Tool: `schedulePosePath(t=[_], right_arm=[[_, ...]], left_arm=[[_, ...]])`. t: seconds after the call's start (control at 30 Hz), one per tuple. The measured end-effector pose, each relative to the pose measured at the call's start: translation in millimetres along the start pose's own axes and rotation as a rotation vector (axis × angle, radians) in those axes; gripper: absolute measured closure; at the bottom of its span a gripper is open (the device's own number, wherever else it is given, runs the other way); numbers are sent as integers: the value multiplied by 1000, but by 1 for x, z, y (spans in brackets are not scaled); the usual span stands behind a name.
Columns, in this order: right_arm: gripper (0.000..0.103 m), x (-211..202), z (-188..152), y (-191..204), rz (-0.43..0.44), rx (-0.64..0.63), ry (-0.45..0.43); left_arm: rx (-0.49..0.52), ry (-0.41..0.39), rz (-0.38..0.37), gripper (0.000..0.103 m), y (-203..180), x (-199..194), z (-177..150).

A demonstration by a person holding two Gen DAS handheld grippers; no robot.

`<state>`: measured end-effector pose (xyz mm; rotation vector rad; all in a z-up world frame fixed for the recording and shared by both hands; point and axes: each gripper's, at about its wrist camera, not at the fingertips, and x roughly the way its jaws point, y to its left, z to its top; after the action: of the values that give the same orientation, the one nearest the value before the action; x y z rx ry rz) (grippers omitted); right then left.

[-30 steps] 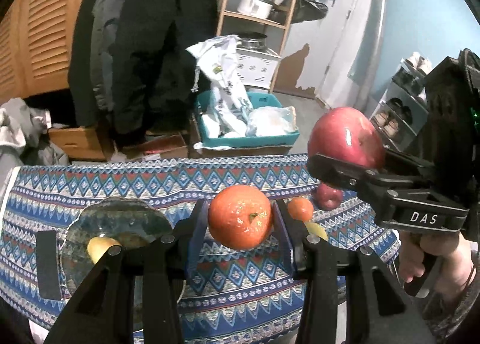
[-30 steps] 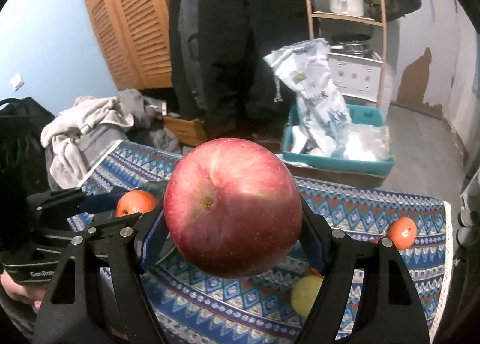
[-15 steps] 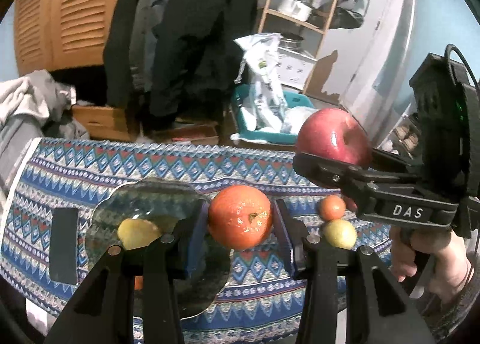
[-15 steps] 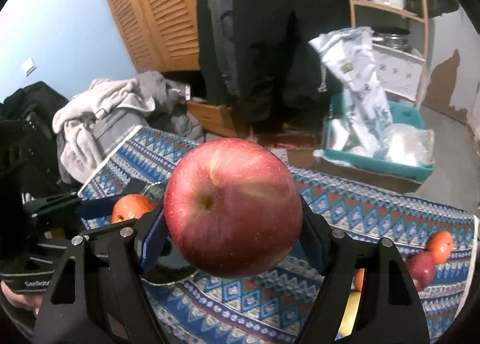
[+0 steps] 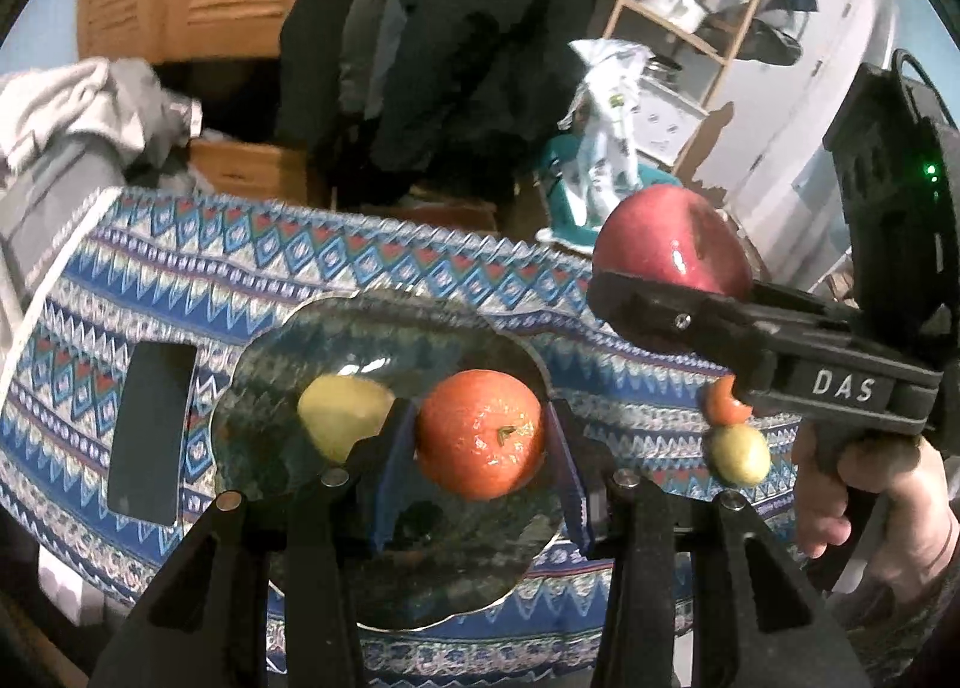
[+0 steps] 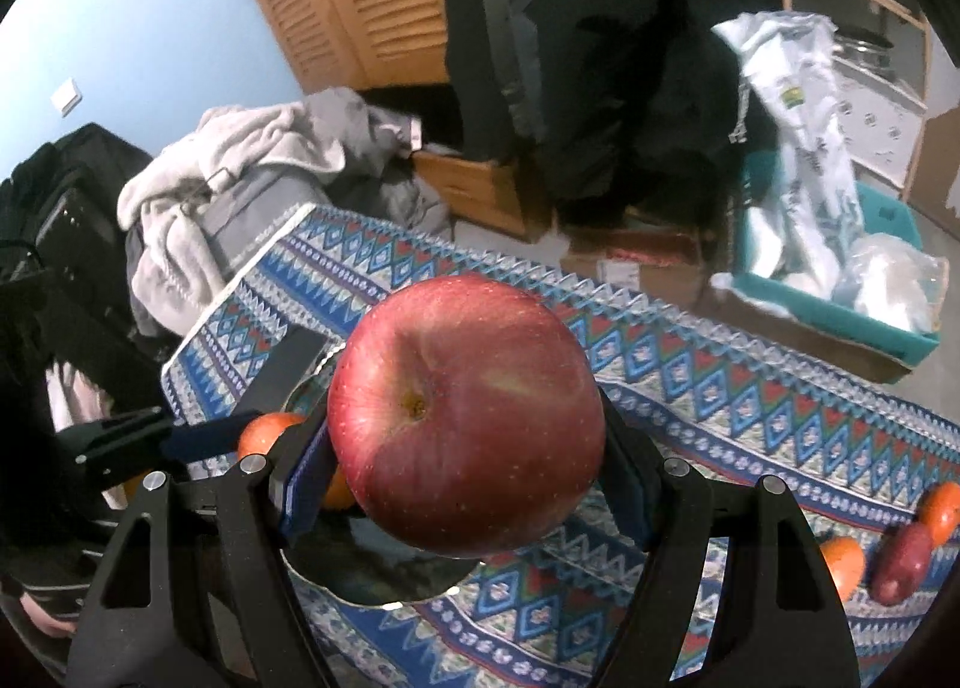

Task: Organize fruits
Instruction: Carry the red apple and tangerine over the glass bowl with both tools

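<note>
My left gripper (image 5: 480,442) is shut on an orange (image 5: 480,433) and hangs over a dark glass plate (image 5: 414,340) on the patterned tablecloth (image 5: 180,280). A yellow-green fruit (image 5: 342,415) lies in the plate. My right gripper (image 6: 465,448) is shut on a big red apple (image 6: 465,415); in the left wrist view that apple (image 5: 669,244) hovers just right of the plate, above the cloth. In the right wrist view the plate (image 6: 360,574) shows below the apple, with the left gripper's orange (image 6: 270,433) at its left.
A small orange (image 5: 723,403) and a green fruit (image 5: 741,451) lie on the cloth right of the plate. Two oranges (image 6: 843,565) and a small red fruit (image 6: 900,562) sit at the cloth's right end. A black phone (image 5: 150,433) lies left of the plate. Clothes, shelves and a teal bin stand behind.
Both grippers have swung left and down with their fruit. The orange now hangs over the plate, and the apple has come close to the plate's right rim.
</note>
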<state>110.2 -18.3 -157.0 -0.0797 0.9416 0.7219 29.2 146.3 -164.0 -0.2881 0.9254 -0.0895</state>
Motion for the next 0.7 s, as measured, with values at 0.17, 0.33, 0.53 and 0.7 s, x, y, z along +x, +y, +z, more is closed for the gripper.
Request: schedulePosePath(t=[0.17, 0.33, 0.53, 0.7], right_arm=[[26, 25, 0, 8, 21, -9, 42], [26, 48, -5, 14, 24, -14, 95], [26, 69, -12, 18, 33, -4, 153], [26, 85, -22, 16, 35, 7, 198]], left_arm=[[-16, 26, 31, 58, 16, 11, -9], [-27, 54, 43, 58, 25, 25, -16], [-37, 109, 49, 58, 29, 43, -26], [-51, 148, 60, 58, 33, 57, -33]])
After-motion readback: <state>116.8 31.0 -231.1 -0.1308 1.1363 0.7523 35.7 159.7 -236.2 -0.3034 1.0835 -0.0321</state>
